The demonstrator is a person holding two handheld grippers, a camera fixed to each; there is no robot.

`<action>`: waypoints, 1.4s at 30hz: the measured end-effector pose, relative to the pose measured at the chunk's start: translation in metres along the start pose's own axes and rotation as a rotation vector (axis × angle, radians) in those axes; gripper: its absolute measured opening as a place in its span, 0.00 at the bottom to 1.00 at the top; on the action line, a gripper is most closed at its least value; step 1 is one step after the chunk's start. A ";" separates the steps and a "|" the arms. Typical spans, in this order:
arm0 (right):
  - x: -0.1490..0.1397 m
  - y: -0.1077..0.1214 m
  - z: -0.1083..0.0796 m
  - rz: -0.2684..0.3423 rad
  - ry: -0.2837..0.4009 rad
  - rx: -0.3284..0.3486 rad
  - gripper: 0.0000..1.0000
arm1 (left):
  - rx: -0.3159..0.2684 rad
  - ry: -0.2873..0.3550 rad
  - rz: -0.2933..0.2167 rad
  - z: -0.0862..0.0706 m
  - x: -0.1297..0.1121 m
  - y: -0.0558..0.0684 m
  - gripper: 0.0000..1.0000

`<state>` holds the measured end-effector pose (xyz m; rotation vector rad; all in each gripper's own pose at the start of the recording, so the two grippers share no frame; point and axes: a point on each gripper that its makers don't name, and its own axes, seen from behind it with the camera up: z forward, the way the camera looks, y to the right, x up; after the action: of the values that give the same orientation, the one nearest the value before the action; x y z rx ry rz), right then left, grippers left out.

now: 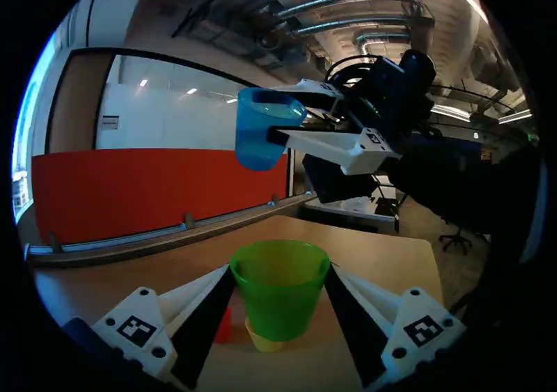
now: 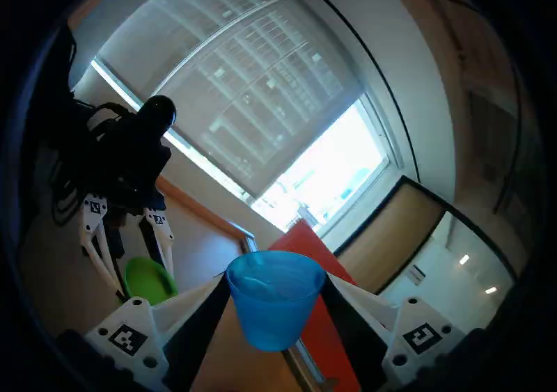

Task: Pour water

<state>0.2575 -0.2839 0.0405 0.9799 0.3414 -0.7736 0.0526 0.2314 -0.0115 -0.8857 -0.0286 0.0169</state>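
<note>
- Left gripper (image 1: 278, 273) clamped on green cup (image 1: 280, 301), near, table (image 1: 390, 253) beneath
- Right gripper (image 2: 276, 280) clamped on blue cup (image 2: 274, 319), held higher, farther off
- Orange panel (image 1: 139, 190) far left

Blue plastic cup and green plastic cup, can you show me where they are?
blue plastic cup (image 2: 275, 305): right gripper view, middle of its front wall.
green plastic cup (image 1: 280, 301): left gripper view, middle of its front wall.

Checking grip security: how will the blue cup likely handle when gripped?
The blue cup looks like thin, translucent plastic, so probably light and slightly squeezable. Its smooth, tapered wall could slip in the right gripper.
</note>
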 end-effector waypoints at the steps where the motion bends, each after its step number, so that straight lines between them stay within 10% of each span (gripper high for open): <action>1: 0.001 0.000 0.000 -0.006 0.000 0.002 0.92 | -0.002 0.000 0.001 0.000 0.000 0.001 0.87; 42: -0.004 -0.010 0.011 -0.305 -0.047 0.033 0.92 | -0.032 0.007 0.019 0.007 0.005 0.009 0.87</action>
<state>0.2468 -0.2945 0.0424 0.9507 0.4441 -1.0800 0.0577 0.2429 -0.0140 -0.9176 -0.0135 0.0316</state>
